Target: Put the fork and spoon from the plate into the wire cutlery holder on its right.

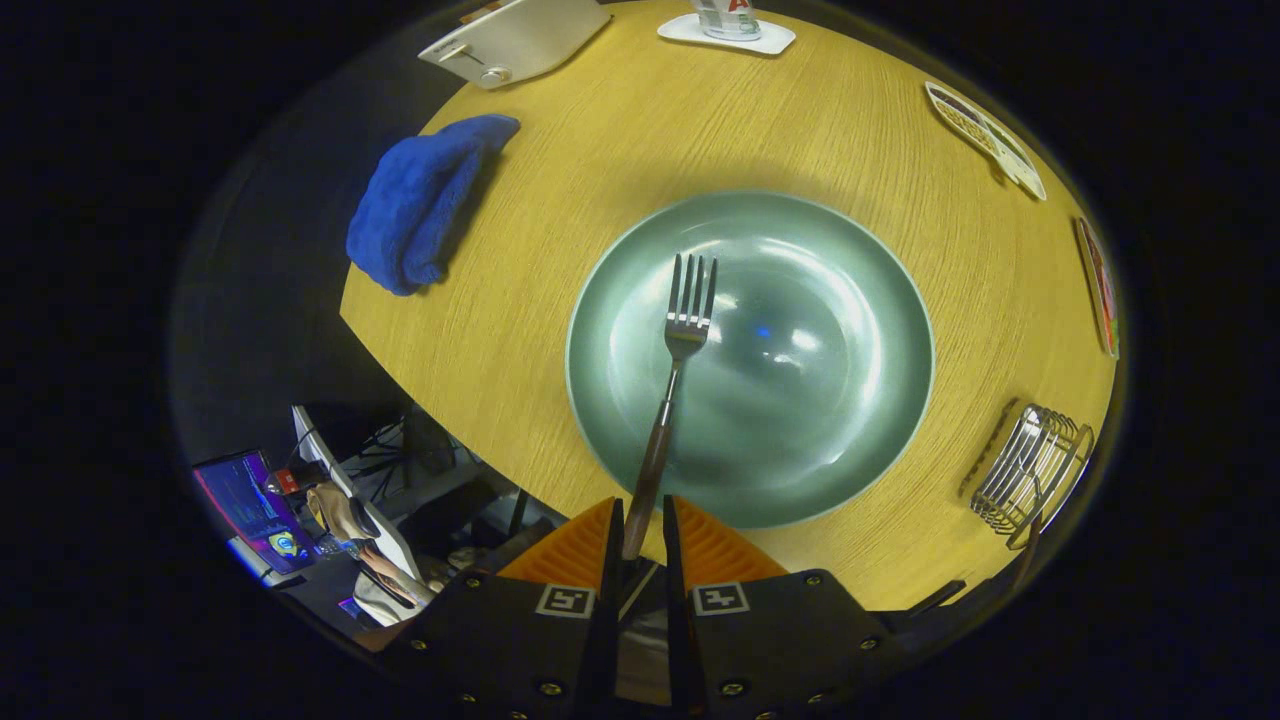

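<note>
blue cloth (425, 200), soft terry, bunched into a lump, lies well off to the left of the jaws at the table's edge; a pale flat box (515, 40) sits far beyond it. table (560, 280) is light wood grain, matt. the gripper (640, 535) has its fingers closed to a narrow gap with the fork (672, 400) handle between them; both fingers look to press on the dark handle end, so i read it as gripped. the fork runs straight ahead from the jaws, dark slim handle, thin bright metal neck, four tines out over the middle of the plate (850, 300); whether it is lifted or its tines touch the glaze i cannot tell. plate is round, grey-green, glossy, shallow dish with a raised rim, just ahead of the jaws. no spoon seen on the plate; where it lies i cannot tell, the holder's inside is too small to read. wire cutlery holder (1030, 465), thin bent metal rods, open basket shape, stands to the right of the jaws and plate, near the table edge. judgement: step in hand is carrying the fork to the holder. to do it well: keep the grip firm, since a slim smooth handle held at its end can pivot; lift clear of the rim, swing right, bring the fork over the basket mouth and release only once it is inside the wires, as a light holder could tip.
</note>
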The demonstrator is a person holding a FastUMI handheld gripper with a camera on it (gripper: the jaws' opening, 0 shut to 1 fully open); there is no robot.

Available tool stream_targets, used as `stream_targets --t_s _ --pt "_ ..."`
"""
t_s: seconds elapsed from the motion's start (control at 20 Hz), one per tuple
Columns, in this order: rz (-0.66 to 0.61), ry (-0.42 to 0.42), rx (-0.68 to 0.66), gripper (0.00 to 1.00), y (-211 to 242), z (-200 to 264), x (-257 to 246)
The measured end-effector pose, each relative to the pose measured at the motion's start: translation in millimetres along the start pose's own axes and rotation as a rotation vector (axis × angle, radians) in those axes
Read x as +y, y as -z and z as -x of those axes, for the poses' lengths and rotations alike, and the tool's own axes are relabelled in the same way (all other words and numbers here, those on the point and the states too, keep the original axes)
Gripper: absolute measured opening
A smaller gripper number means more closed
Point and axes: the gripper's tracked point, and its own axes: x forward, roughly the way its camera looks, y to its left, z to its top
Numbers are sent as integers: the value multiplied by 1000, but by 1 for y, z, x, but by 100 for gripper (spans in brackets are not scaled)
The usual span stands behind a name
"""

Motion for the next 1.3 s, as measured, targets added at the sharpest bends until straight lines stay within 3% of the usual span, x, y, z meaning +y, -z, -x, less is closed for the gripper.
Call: stream_targets --t_s 0.3,0.75,1.0,1.1,1.15,1.3 --pt "26 37 31 21 -5 -20 -1" --pt "32 110 86 21 9 -18 -53" --pt "134 166 84 21 11 -15 -68" --pt "166 181 88 18 -1 -17 -68" --pt "157 193 58 6 9 -27 -73" --pt "186 196 73 6 11 -10 -73"
